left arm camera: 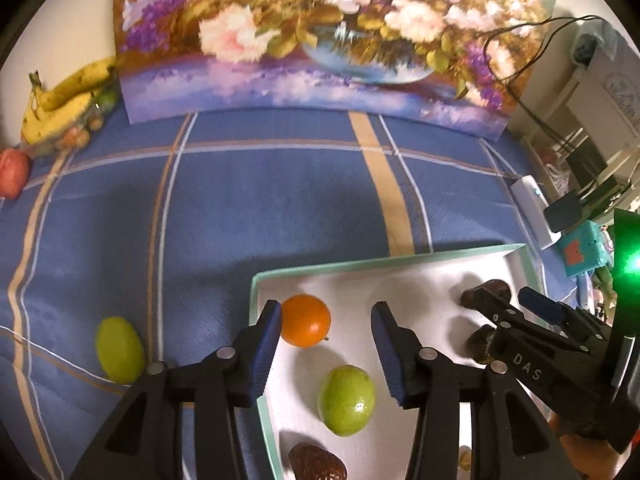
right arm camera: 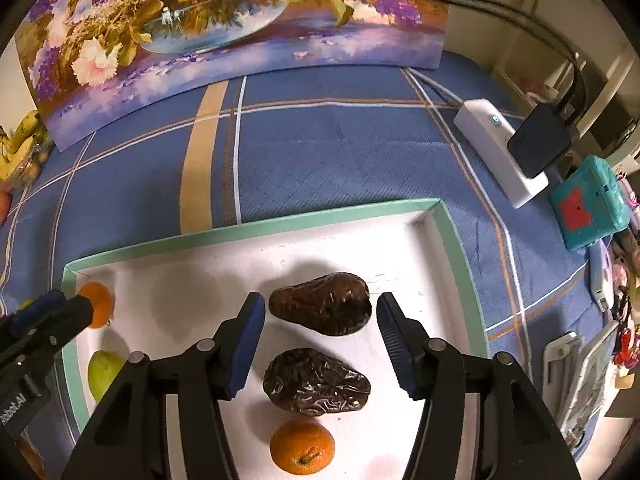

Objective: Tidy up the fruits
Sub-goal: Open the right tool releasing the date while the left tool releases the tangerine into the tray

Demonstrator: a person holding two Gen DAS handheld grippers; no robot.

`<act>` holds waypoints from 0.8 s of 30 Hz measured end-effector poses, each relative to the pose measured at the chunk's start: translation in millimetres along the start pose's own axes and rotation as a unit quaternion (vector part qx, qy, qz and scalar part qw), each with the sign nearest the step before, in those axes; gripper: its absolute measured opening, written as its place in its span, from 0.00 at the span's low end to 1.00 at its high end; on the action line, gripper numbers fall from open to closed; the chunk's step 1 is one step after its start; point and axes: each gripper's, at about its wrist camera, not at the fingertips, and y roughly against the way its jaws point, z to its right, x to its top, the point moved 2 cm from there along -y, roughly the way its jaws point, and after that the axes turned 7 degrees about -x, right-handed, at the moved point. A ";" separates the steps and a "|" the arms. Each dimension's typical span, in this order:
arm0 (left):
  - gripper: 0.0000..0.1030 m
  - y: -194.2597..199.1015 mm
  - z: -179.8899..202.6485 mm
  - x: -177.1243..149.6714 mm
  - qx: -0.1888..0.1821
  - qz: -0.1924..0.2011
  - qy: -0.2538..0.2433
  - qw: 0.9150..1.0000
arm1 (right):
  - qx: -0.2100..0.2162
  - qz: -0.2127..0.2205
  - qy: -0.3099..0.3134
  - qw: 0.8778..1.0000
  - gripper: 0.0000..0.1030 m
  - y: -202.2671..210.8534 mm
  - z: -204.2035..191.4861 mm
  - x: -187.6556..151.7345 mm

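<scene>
most fruit sits in the white teal-rimmed tray; one green oval fruit remains outside at 9 o'clock; both grippers' fingers open, empty.

Lighting: warm indoor light from above, moderately bright; colours saturated.
Shadows: soft dark patches on the white tray floor beside the fruit; a broad dim band across the blue checked cloth.
Glare: green lamp flaring at the right edge of the left view; small highlight on the near green fruit.
Blur: flower painting and bananas soft.
Distortion: strong fisheye bending; black vignette in the corners.
</scene>
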 end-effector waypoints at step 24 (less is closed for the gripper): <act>0.88 63.3 -44.5 15.2 0.082 0.054 0.020 0.995 | 0.026 0.068 0.013 0.997 0.59 84.0 -32.0 15.3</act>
